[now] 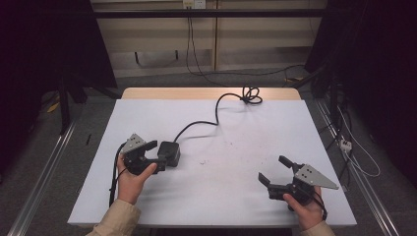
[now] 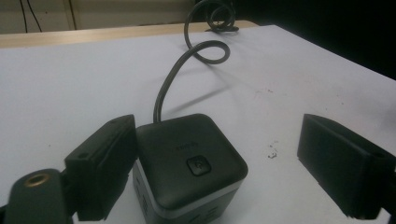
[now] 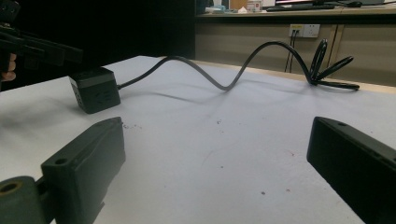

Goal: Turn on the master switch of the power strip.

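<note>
A black cube-shaped power adapter [image 1: 170, 150] [image 2: 189, 158] [image 3: 95, 90] lies on the white table [image 1: 236, 132], left of centre. Its black cable [image 1: 206, 123] [image 2: 170, 81] [image 3: 224, 84] snakes to a coil [image 1: 251, 94] at the far edge. My left gripper [image 1: 158, 154] [image 2: 217, 135] is open around the cube: one jaw touches the cube's side and the other stands well apart. My right gripper [image 1: 271, 168] [image 3: 215, 126] is open near the front right, with bare table between its jaws. The left gripper [image 3: 28, 44] also appears at the upper left of the right gripper view.
A wooden strip [image 1: 196, 93] runs along the table's far edge. Small dark specks [image 1: 201, 161] mark the surface near the middle. Wall sockets [image 3: 303, 30] sit on the far wall. Metal rails [image 1: 44, 172] and loose cables [image 1: 354, 152] flank the table on the floor.
</note>
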Action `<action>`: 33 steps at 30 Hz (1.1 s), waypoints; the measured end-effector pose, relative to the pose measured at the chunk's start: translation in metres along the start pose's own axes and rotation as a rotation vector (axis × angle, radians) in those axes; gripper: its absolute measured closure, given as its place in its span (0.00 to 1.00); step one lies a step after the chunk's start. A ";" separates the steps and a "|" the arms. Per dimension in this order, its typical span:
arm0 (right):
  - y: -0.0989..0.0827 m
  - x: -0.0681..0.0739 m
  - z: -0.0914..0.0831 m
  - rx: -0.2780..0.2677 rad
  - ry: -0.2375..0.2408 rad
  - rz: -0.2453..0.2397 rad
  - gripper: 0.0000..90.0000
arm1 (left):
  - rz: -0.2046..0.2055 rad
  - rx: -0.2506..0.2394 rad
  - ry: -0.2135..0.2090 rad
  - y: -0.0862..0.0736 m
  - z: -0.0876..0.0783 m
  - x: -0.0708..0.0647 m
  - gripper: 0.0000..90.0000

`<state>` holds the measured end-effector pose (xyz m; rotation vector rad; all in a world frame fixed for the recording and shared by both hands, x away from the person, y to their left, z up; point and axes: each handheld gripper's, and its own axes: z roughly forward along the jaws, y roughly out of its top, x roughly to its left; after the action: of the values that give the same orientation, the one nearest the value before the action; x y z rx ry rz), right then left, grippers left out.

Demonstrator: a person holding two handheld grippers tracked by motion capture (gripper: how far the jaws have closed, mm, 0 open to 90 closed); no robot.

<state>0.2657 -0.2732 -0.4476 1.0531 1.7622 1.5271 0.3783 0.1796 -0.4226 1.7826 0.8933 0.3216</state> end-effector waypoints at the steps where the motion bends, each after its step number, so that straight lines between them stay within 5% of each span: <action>1: 0.000 0.000 0.000 0.000 0.001 0.001 0.04 | 0.002 -0.001 0.000 0.000 0.000 0.000 0.12; 33: -0.001 -0.001 -0.001 0.000 -0.007 0.012 0.04 | 0.028 -0.020 -0.018 -0.009 -0.028 0.008 0.07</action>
<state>0.2653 -0.2741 -0.4485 1.0696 1.7546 1.5289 0.3633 0.2056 -0.4213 1.7783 0.8506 0.3309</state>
